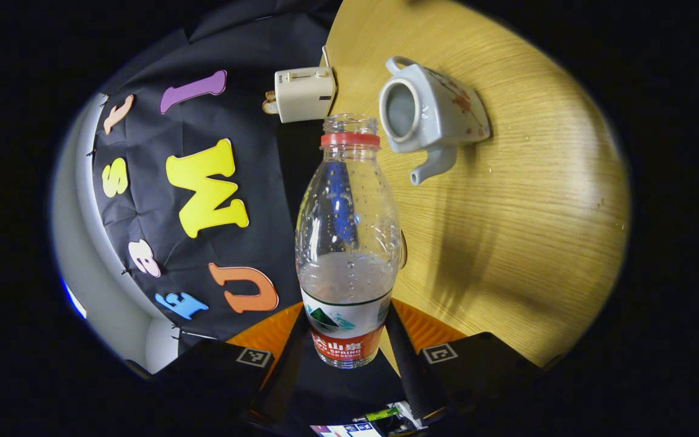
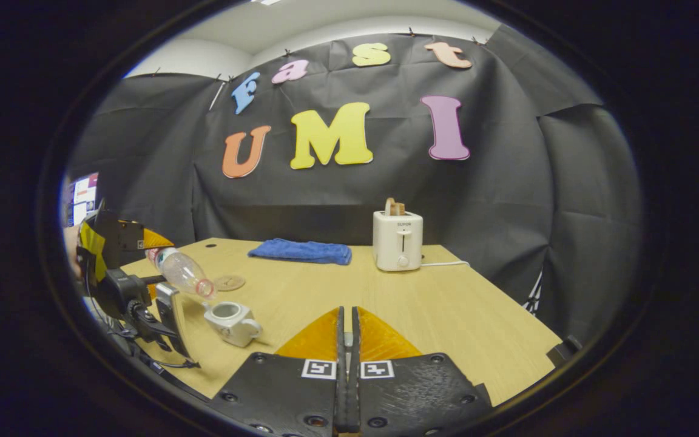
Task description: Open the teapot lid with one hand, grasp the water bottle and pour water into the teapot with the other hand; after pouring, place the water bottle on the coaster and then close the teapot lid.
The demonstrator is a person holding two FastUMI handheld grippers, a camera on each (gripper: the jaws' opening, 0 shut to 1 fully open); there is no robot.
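In the left gripper view, the left gripper is clamped on a water bottle, both fingers pressing on its labelled lower part at the bottom centre of the frame. The bottle has no cap on; its open mouth points toward the upper middle of the frame and it is partly filled with water. Just beyond the mouth, upper right of centre, stands the teapot on the wooden table, lid off, its round opening facing the camera, spout toward the lower side of the frame and handle toward the top. A white toaster sits near the table's edge, upper centre, just left of the teapot.

In the right gripper view, the right gripper shows at the bottom centre with its fingers pressed together and nothing between them; the teapot lid cannot be made out. At the left edge the left gripper holds the bottle tilted, mouth down, right above the open teapot at lower left. A round coaster lies on the table just behind the bottle's mouth. Farther back, a folded blue cloth lies at mid-frame, and the toaster stands to its right, with something sticking out of its slot and a cord running off to the right. Nothing stands between bottle mouth and teapot opening.
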